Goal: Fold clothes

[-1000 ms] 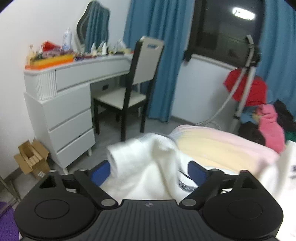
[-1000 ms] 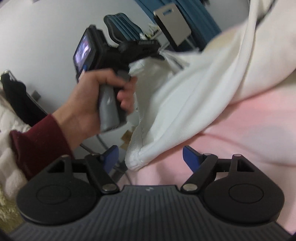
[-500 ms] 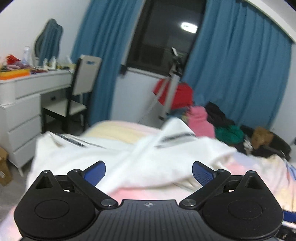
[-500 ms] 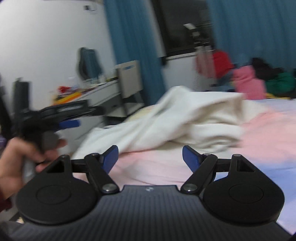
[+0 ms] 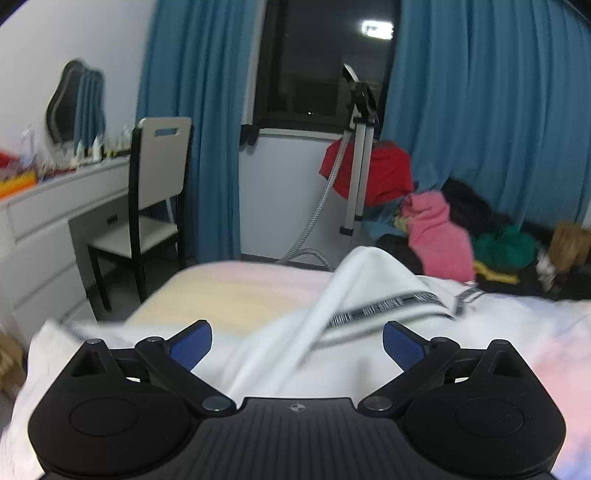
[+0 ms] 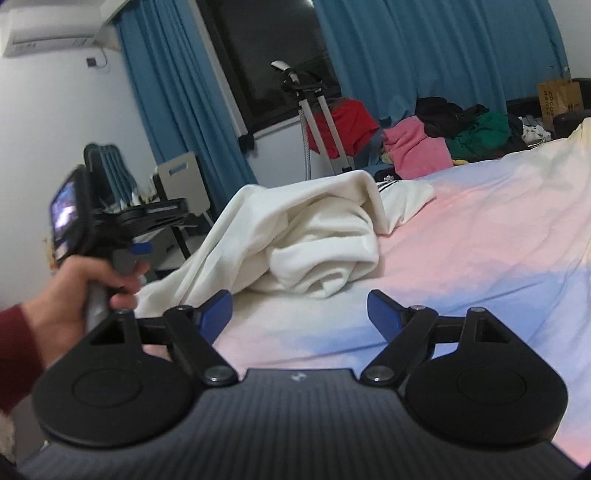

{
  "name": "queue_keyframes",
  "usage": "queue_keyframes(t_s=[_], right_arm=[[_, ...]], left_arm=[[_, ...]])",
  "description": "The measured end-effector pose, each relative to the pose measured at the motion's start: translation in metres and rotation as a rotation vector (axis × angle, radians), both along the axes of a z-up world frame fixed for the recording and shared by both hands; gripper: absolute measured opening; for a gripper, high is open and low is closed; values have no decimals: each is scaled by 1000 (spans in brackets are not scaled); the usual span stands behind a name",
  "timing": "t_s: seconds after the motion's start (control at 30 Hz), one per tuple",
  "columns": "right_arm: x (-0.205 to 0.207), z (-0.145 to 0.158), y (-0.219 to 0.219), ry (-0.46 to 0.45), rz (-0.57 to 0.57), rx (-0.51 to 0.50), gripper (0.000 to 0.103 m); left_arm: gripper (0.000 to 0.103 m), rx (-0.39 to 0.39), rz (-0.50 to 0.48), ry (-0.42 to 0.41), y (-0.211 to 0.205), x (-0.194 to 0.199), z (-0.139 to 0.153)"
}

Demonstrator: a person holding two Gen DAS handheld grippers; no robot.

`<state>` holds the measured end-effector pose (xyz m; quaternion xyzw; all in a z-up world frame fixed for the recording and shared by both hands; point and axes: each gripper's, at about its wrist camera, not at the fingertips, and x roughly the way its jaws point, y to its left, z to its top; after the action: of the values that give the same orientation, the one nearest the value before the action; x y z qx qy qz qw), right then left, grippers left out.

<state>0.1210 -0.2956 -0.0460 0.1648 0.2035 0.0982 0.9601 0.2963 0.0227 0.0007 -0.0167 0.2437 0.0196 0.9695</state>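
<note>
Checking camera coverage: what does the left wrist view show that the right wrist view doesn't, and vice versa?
Left wrist only: the white dresser with its mirror, and the black-and-white striped trim running across the white garment.

Right wrist only: the hand holding the left gripper, the air conditioner, and a paper bag.

Both: the garment crumpled on the bed, blue curtains, dark window, chair, clothes pile. The right gripper is open and empty.

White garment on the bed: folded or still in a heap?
In a heap. The white garment lies bunched and twisted on the pink bedsheet, with no flat, squared folds.
</note>
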Motion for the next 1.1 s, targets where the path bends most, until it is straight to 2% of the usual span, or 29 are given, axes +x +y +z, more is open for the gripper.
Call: queue_keyframes(t_s=[0.07,0.2,0.27,0.3,0.33,0.37,0.4,0.43,0.53,0.63,0.73,0.8,0.87,1.03,1.1], right_arm=[[13,-5,-4,-4,-16,-13,82],[40,-22,-12,11,-47,-19,82],[54,-31,-18,47,-59,-3,82],[59,-35,-21,62,-63,16,82],[63,-39,-25,77,-68,36,82],[67,-43,-28,92,-74,57,82],[70,-47,-32,106,-79,77,82],[74,-50,-35,121,-84,98,82],[79,-57,-45,151,-101,168,82],[70,-53,-49,137,-115,192,82],[56,-45,-47,110,-129,175,82],[46,-39,-44,91,-129,151,82],[33,-32,-38,67,-123,116,82],[4,-21,-27,26,-99,65,81],[-5,-19,-24,26,-85,58,80]], left_arm=[[97,24,1,15,-8,40,-7],[92,8,-12,44,-21,109,-23],[81,13,-28,87,-27,138,-33],[63,14,-40,114,-30,151,-37],[38,-18,-60,132,-31,160,-41],[26,-67,-87,145,-30,163,-43],[7,-80,-97,143,-31,161,-41],[5,-92,-106,141,-33,158,-39],[3,-45,-160,63,-43,123,-19],[3,-23,-229,-24,-49,61,5],[3,44,-321,-104,-59,-22,21],[3,49,-373,-115,-60,-73,19],[3,17,-407,-94,-60,-121,8],[3,46,-430,49,-68,-197,-57],[3,27,-396,121,-68,-199,-75]])
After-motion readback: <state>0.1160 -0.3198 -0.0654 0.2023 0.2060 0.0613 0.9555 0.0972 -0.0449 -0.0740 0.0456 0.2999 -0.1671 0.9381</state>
